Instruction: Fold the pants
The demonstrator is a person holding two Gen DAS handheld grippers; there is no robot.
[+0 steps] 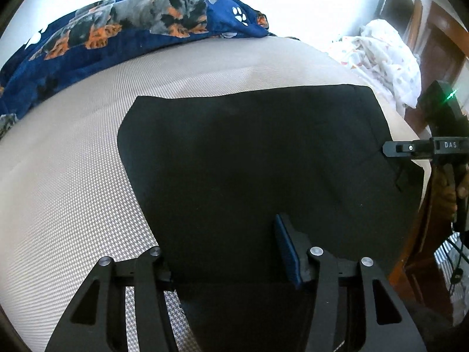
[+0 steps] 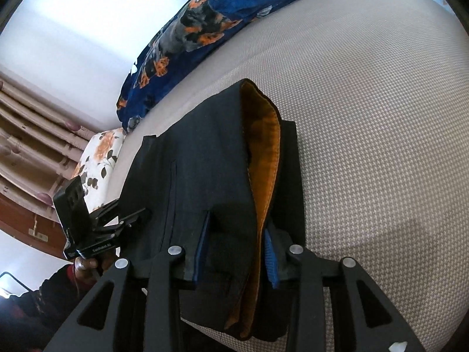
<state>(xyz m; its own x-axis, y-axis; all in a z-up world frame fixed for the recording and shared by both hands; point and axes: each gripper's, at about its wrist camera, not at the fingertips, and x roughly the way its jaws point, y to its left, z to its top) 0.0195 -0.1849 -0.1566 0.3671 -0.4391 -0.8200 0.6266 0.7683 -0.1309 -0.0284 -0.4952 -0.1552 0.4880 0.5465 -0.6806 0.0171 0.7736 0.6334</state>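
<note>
Left gripper (image 1: 222, 243) first, from its own camera: half open, astride the near edge of the black pants (image 1: 249, 152) lying flat on the bed (image 1: 73, 176), pinching nothing yet; could catch only the top layer and drag the fold askew. From the right wrist: right gripper (image 2: 237, 228) clamped on the bunched waistband, orange lining (image 2: 263, 135) showing; might lose the thick layers if tugged unevenly.

My left wrist camera looks steeply down, close over the black pants (image 1: 249, 161) on the bed (image 1: 73, 190). My right wrist camera faces them from the opposite side; both share the blue blanket (image 2: 205, 23).
</note>
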